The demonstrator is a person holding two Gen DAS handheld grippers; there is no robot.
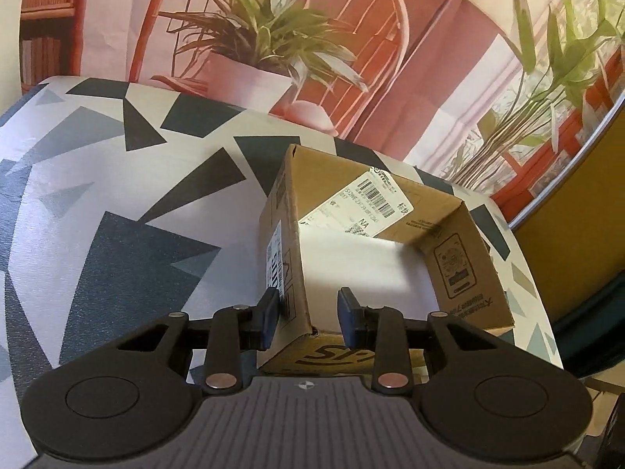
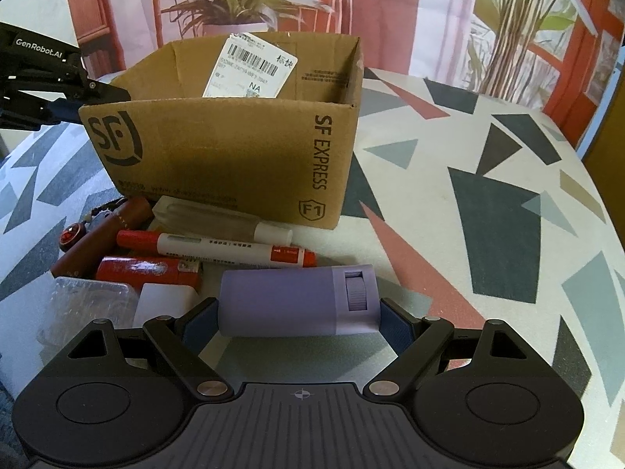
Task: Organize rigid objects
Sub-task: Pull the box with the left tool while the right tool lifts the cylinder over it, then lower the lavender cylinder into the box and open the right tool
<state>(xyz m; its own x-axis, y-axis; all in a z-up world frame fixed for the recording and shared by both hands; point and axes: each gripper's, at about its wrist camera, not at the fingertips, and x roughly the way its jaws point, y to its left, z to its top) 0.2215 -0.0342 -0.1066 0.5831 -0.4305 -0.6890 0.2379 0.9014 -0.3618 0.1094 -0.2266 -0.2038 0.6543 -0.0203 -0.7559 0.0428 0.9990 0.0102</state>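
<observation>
An open cardboard SF Express box (image 2: 218, 148) stands on the patterned table, with a shipping label stuck inside its far wall. My left gripper (image 1: 308, 312) is shut on the box (image 1: 453, 265) at its near left corner, one pad outside the wall and one inside. In the right wrist view the left gripper (image 2: 105, 92) shows at the box's left rim. A lilac cylindrical container (image 2: 289, 297) with a ribbed wheel lies crosswise between the pads of my right gripper (image 2: 299, 326), which presses on both its ends.
Left of the container lies a cluster: a red-and-white marker (image 2: 218, 252), a clear tube with a white cap (image 2: 218, 217), a dark red tube (image 2: 105, 234), a red cylinder (image 2: 144, 269), a clear plastic case (image 2: 90, 301) and a white block (image 2: 164, 305). The tablecloth (image 2: 468, 234) stretches right of the box.
</observation>
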